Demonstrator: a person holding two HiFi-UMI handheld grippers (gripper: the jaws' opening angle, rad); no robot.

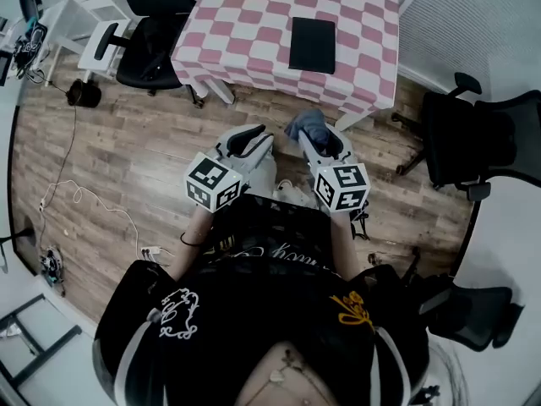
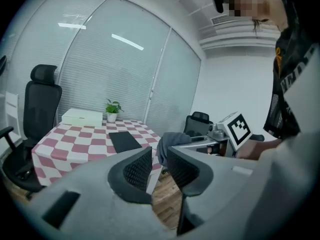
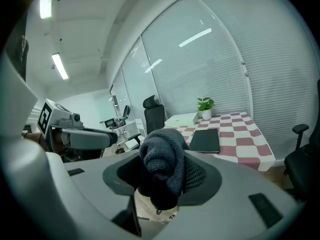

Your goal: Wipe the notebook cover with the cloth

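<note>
- R gripper [image 1: 319, 142] clamped on dark grey-blue knitted cloth [image 3: 162, 159].
- L gripper [image 2: 159, 166]: jaws slightly apart, nothing btwn.
- Black flat rectangular notebook [image 1: 312, 44] at 12 o'clock, well apart, on pink-white checked table [image 1: 245, 32].
- Cloth not on cover: fits pre-wipe or post-wipe.

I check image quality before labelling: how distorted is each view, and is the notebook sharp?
Head view: mild bending at the edges, even light, notebook sharp. Left gripper view: strong fisheye with dark corners, notebook small but clear. Right gripper view: same fisheye, lamp reflections on the glass wall, the near cloth slightly soft.
</note>
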